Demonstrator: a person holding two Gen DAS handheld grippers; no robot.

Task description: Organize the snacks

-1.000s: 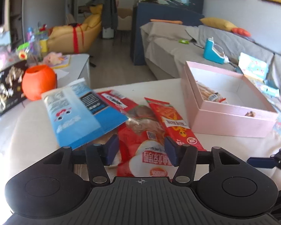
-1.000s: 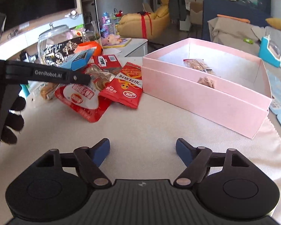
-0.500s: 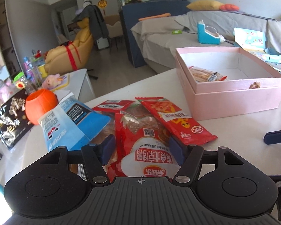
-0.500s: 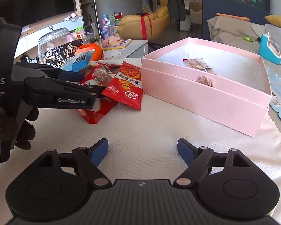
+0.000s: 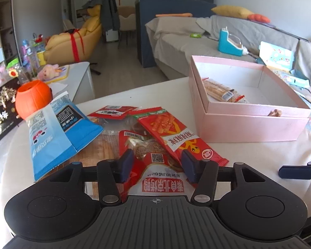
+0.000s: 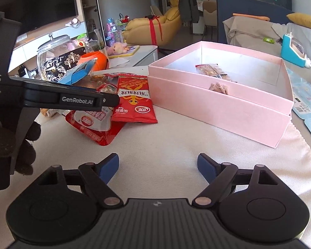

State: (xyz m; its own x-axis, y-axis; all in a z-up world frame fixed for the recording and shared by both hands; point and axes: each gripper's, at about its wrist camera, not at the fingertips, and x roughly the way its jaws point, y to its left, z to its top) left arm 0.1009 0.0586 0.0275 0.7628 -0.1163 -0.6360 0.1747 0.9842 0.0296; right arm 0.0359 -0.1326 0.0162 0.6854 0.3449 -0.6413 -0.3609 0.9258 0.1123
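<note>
**Left claw straddles the big red packet**

The left claw (image 5: pixel 157 165) sits low over the snack pile, its jaws apart and just now closing in, the large red-and-white packet (image 5: pixel 155 174) lying between the pads; whether they press on it yet cannot be told. The packet's long axis runs along the claw's reach — away from the camera — so the pads would bite across its width. A narrower red packet (image 5: pixel 174 134) overlaps its right edge and slants toward the pink box (image 5: pixel 248 124), which lies up and to the right. The right claw (image 6: pixel 158 166) hangs apart and empty over bare cloth, jaws just widening — farther from the pile.
</note>
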